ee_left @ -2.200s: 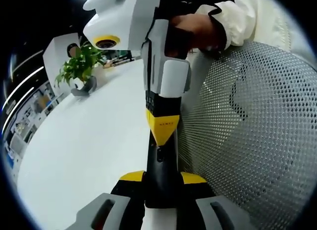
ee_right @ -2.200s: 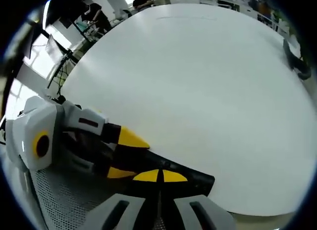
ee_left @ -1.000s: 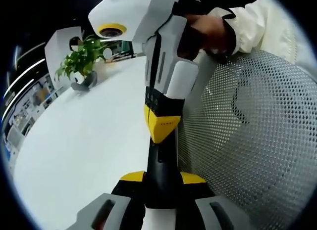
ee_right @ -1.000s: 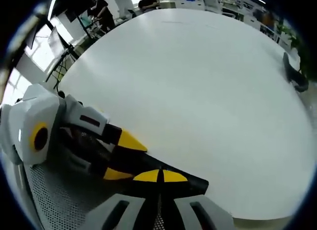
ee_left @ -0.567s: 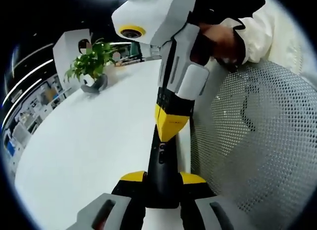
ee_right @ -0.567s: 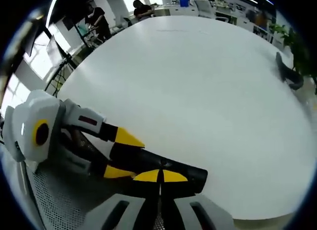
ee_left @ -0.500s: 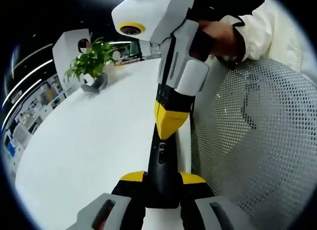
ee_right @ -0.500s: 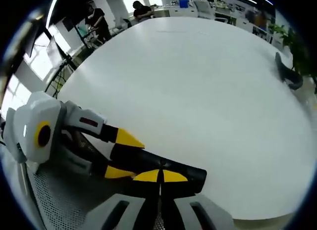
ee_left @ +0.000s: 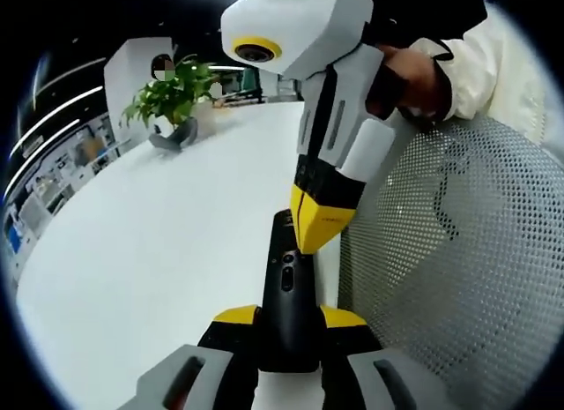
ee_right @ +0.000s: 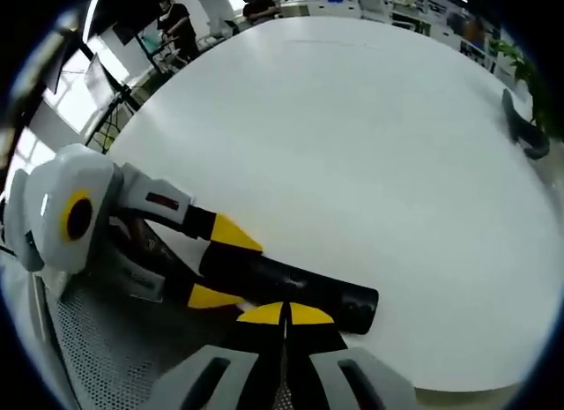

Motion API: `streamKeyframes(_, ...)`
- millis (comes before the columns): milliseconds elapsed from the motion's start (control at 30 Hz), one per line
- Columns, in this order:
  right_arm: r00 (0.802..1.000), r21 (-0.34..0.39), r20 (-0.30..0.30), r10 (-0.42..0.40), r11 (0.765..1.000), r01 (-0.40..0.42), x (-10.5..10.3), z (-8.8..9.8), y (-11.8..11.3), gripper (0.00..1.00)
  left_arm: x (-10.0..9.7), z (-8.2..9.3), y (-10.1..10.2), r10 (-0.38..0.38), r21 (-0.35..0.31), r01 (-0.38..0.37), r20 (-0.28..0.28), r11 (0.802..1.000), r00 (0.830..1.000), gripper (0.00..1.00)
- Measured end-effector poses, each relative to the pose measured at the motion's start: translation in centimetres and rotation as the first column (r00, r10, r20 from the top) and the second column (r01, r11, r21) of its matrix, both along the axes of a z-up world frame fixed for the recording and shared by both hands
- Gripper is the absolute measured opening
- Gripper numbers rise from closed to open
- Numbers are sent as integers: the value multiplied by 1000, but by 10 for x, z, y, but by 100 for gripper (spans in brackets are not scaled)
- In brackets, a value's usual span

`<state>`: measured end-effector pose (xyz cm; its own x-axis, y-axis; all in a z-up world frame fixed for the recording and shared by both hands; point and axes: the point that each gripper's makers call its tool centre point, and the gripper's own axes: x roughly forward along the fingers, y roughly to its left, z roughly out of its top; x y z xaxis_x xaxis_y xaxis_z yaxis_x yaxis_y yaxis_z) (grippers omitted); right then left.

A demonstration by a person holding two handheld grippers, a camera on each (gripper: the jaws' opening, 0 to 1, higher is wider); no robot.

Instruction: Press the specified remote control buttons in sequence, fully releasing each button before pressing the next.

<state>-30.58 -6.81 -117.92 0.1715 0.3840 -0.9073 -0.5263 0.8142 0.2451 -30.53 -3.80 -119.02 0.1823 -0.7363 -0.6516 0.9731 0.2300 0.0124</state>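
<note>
We hold the black remote control [ee_left: 286,291] pinched in our left tongs [ee_left: 286,326] over the white worktop [ee_left: 150,242], at its near edge beside a mesh chair [ee_left: 449,278]. Our right tongs [ee_left: 319,234], pressed together, have lifted back from the buttons since a moment ago. We judge one press released, the next ready.

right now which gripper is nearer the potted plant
Right. The right gripper sits at the remote control's far end toward the potted plant; the left gripper clamps its near end.
</note>
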Motion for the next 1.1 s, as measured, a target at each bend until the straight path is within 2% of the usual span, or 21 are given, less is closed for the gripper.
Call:
streamKeyframes(733, 1000, -7, 0, 28, 1000, -28, 0, -5, 3, 0, -2, 0, -2, -5, -22, 5, -12, 1000, 1000, 25)
streamKeyframes(1000, 999, -37, 12, 51, 998, -51, -2, -8, 2, 0, -3, 0, -3, -16, -16, 16, 0, 1000, 1000, 25)
streamKeyframes(1100, 996, -61, 34, 86, 995, -84, -4, -8, 3, 0, -4, 0, -3, -20, -14, 20, 2, 1000, 1000, 25)
